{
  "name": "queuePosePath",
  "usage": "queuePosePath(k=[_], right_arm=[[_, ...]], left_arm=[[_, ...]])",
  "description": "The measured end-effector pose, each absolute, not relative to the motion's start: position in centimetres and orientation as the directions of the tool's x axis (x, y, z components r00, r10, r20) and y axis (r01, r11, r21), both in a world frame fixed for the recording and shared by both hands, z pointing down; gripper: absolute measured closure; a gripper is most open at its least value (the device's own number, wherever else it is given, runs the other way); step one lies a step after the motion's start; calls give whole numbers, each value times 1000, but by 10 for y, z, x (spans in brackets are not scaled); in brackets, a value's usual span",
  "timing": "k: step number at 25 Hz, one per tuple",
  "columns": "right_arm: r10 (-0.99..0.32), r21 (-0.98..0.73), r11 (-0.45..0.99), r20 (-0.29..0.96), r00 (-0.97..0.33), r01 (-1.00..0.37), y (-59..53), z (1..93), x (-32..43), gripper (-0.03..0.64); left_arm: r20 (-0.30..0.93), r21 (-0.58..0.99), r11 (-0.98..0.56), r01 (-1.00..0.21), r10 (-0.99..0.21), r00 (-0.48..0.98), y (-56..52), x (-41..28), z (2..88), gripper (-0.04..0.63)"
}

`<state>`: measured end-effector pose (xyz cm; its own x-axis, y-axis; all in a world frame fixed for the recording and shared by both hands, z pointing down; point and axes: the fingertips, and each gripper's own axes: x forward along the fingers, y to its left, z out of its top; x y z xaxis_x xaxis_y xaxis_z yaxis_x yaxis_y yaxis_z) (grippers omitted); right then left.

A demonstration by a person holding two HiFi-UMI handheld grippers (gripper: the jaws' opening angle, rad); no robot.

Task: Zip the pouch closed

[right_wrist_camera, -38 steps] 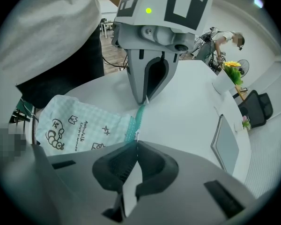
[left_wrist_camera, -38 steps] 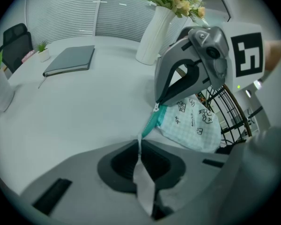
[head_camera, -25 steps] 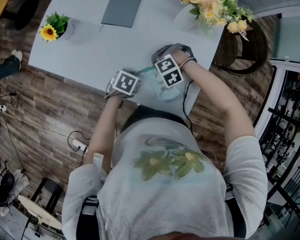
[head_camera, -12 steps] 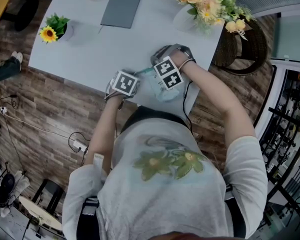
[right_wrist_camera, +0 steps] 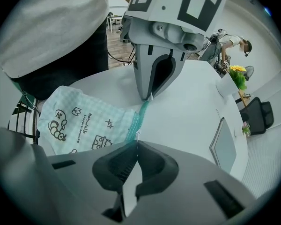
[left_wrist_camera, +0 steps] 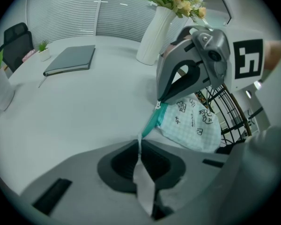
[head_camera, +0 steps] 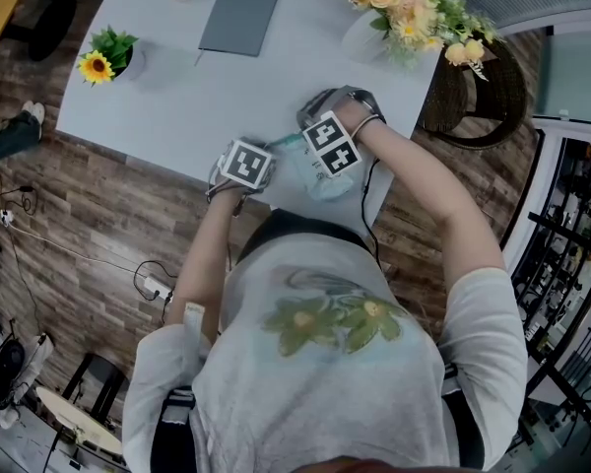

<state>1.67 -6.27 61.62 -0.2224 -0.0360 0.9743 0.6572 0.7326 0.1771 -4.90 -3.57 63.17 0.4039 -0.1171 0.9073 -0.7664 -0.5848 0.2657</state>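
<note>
Pale grey desk (head_camera: 207, 87) with white flower vase (left_wrist_camera: 152, 36); the mint-checked fabric pouch (right_wrist_camera: 79, 121) lay at the desk edge, well apart from the vase. The left gripper (left_wrist_camera: 139, 146) fingers were pinched on its teal zip tape (right_wrist_camera: 141, 111) end, and the right gripper (right_wrist_camera: 134, 142) fingers were closed at the slider. Light, limp cloth probably needed tension along the zip. Printed lettering was too small to read.

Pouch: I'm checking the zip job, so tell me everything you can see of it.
The pouch is pale-green checked fabric with black doodle prints and a teal zip. It lies at the table's near edge, its zip drawn taut between the shut left gripper and right gripper. How far it's zipped isn't clear.
</note>
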Motion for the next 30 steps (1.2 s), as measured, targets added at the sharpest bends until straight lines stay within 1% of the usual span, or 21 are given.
queuePosePath(k=[9,13,18,20,24,27,30], right_arm=[[-41,173,741,976,-213,649,-67,616,24,600],[-38,174,745,975,-220,644,-67,615,24,600],[-85,194,682,979,-187,705,-69,618,29,600],[-82,192,691,979,-188,697,-70,618,30,600],[-72,185,718,979,-192,671,-70,618,34,600],[-66,183,732,978,-200,656,-71,618,34,600],[-79,192,714,978,-196,673,-71,619,34,600]], left_arm=[[903,280,-581,-764,-111,415,-35,-48,634,571],[919,226,-594,-772,-132,371,-40,-56,630,572],[918,230,-595,-770,-132,375,-41,-55,630,572],[921,222,-594,-773,-132,366,-41,-57,630,572],[903,276,-586,-762,-114,414,-35,-47,635,572],[901,275,-591,-758,-116,417,-36,-46,632,572],[899,272,-596,-755,-123,421,-38,-45,632,572]])
